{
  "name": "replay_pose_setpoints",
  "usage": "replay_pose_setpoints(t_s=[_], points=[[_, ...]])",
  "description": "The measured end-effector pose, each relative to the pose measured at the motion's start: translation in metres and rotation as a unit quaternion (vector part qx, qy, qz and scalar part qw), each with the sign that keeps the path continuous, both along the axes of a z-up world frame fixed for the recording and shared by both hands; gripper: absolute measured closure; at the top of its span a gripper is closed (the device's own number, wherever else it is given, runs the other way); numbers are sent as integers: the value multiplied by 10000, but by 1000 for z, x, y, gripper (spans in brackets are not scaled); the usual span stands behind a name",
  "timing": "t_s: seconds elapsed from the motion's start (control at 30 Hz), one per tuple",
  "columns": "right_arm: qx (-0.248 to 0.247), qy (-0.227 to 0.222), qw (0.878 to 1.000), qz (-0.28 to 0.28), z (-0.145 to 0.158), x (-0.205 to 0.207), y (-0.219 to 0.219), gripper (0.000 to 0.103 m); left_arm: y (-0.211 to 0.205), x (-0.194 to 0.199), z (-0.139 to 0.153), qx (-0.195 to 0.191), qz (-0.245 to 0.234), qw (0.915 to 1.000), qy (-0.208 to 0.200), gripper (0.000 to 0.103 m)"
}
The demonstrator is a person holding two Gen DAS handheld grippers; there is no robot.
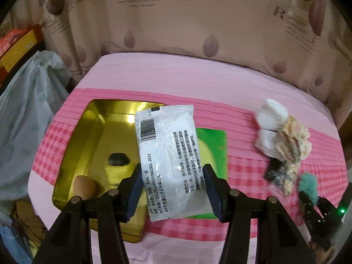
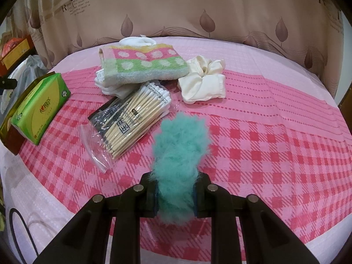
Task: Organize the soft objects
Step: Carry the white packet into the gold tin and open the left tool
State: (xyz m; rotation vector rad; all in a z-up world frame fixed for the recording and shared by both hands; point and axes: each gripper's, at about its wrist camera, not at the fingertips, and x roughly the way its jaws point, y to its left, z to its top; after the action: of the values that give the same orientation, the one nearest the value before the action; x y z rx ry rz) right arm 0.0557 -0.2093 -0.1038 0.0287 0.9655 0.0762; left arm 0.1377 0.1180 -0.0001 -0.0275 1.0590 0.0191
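Note:
My left gripper (image 1: 172, 171) is shut on a white plastic packet (image 1: 169, 145) with a barcode and holds it up over the gold tin (image 1: 88, 132). A brown round thing (image 1: 84, 187) and a small dark thing (image 1: 117, 159) lie in the tin. A green tissue pack (image 1: 216, 140) lies just right of the tin. My right gripper (image 2: 177, 195) is shut on a teal fluffy ball (image 2: 180, 145) above the pink checked cloth (image 2: 275, 154). Ahead of it lie a bag of cotton swabs (image 2: 134, 118), a striped dotted towel (image 2: 145, 66) on white socks (image 2: 110, 88), and a cream scrunchie (image 2: 204, 83).
The green tissue pack (image 2: 41, 107) stands at the left of the right wrist view. A grey plastic bag (image 1: 26, 110) hangs off the left edge of the surface. A leaf-print curtain (image 2: 176, 6) closes off the back.

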Motion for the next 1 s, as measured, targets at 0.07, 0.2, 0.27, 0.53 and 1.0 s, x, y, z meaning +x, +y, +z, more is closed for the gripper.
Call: replay_pose_setpoints(t_s=[0.07,0.2,0.27,0.53,1.0], points=[[-9,-2,10000,2,0,0,0,83,13,3,-1,37,77,10000,23,49],[-13,-6,10000,3,-1,-1,0,82,38,11,-1,119,293,9995,-21,49],[-17,-3,10000,3,0,0,0,82,52,17,-3,167,366,9992,-16,49],[-35,-4,10000,12,-1,0,1,81,88,37,-22,446,451,9978,189,49],[-87,-15,10000,33,-2,0,3,80,115,63,-62,598,543,9948,623,49]])
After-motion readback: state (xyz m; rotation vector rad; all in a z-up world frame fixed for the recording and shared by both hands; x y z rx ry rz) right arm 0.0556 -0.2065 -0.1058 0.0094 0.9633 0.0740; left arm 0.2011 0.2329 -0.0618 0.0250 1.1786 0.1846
